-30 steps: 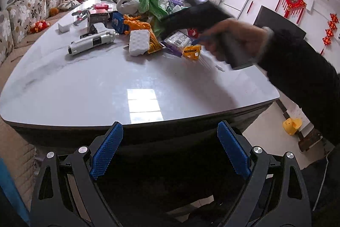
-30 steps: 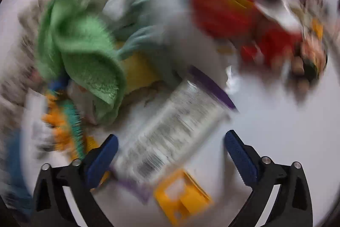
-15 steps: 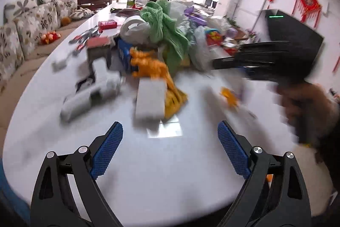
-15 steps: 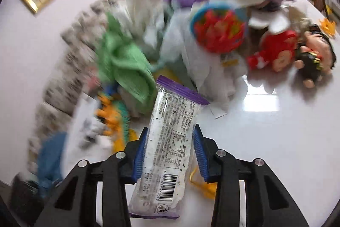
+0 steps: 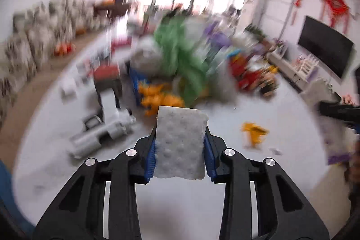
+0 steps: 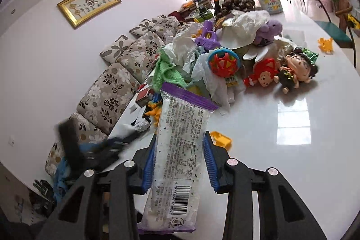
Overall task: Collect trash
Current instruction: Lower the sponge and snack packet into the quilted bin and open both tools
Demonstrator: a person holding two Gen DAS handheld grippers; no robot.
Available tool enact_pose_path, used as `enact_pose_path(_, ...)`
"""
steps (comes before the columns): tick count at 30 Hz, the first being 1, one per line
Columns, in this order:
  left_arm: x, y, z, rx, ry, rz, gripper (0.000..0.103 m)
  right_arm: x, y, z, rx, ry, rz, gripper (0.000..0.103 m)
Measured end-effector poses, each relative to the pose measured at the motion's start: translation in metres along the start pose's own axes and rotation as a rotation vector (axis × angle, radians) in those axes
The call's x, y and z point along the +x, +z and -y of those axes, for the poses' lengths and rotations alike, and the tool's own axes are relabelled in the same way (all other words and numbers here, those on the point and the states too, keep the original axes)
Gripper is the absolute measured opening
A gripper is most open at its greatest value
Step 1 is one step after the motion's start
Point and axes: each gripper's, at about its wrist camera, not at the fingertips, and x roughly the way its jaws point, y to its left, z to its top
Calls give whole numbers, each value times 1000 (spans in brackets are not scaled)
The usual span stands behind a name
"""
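Left gripper (image 5: 180, 143): jaws closing, blue pads pressed on both long sides of a white sponge (image 5: 181, 143). The sponge stands between the pads, its top edge rising past the fingertips, lifted clear of the table (image 5: 202, 206). The view past it is blurred by motion.

Right gripper (image 6: 178, 156): jaws clamped on a clear snack wrapper (image 6: 177, 150) with purple end seals and a barcode near its lower end. The wrapper runs lengthwise through the pads, sticking out both above and below them, and is held above the white table (image 6: 292, 172).

Table: a heap of mixed items sits in the middle. In the right view, a green cloth (image 6: 164, 69) lies at the left of the heap, with crumpled white plastic (image 6: 186, 46) beside it. A red and blue ball (image 6: 223, 61) sits at the front. A red doll (image 6: 262, 75) and a dark-haired doll (image 6: 297, 69) lie side by side to the right of it. A purple plush (image 6: 270, 29) rests higher in the heap. A yellow piece (image 6: 221, 141) lies on the table just right of the wrapper.

In the left view, a grey gun-shaped tool (image 5: 105, 127) lies left of the sponge and an orange toy (image 5: 159, 100) just beyond it. The right gripper shows as a dark blur at the right edge
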Motion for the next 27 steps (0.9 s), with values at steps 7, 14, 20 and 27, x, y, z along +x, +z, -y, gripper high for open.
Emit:
enact_pose_path(7, -122, -47, 43, 170, -94, 93, 35, -51, -60, -30, -76, 39, -57, 38)
enact_pose_path(14, -80, -164, 52, 164, -134, -196, 36, -20, -175, -29, -108, 28, -316, 38)
enact_pose_path(20, 27, -248, 37, 136, -106, -551, 81, 75, -246, 18, -106, -76, -565, 49)
enact_pose_path(27, 38, -272, 31, 203, -78, -667, 82, 38, -226, -5, -259, -55, -495, 58)
